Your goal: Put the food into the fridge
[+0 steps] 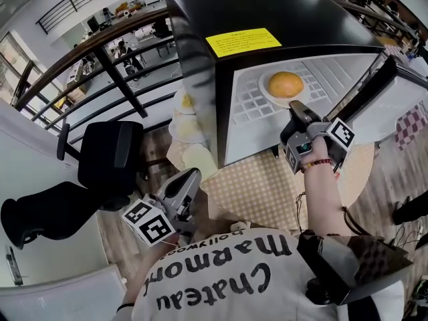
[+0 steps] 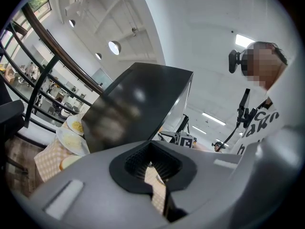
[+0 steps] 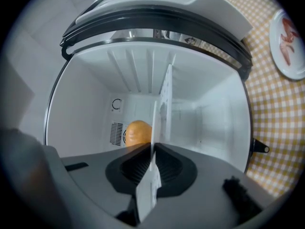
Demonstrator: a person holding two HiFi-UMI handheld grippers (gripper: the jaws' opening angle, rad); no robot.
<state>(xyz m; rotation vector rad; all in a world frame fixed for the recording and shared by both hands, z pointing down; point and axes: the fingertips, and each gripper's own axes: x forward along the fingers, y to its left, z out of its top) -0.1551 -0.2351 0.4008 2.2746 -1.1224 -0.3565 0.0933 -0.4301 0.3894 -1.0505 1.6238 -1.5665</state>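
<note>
— Bun (image 1: 285,83) on its plate (image 1: 265,91), head view first: it's on the white shelf (image 1: 247,105) inside the open fridge (image 1: 200,19). The right gripper (image 1: 295,109) sits at the plate's near rim.
— And the left gripper (image 1: 189,179)?
— Low beside the checked table (image 1: 267,186), well apart from the fridge. In the left gripper view its jaws are together, nothing between them.
— Right gripper view?
— Jaws pinched on a thin white edge, the plate (image 3: 145,194) seen side-on by the look of it. The bun (image 3: 137,132) lies straight ahead, deeper in, just left of that edge.
— So the right one's nearer.
— By far. Likely next: let go and back straight out, away from the bun.
</note>
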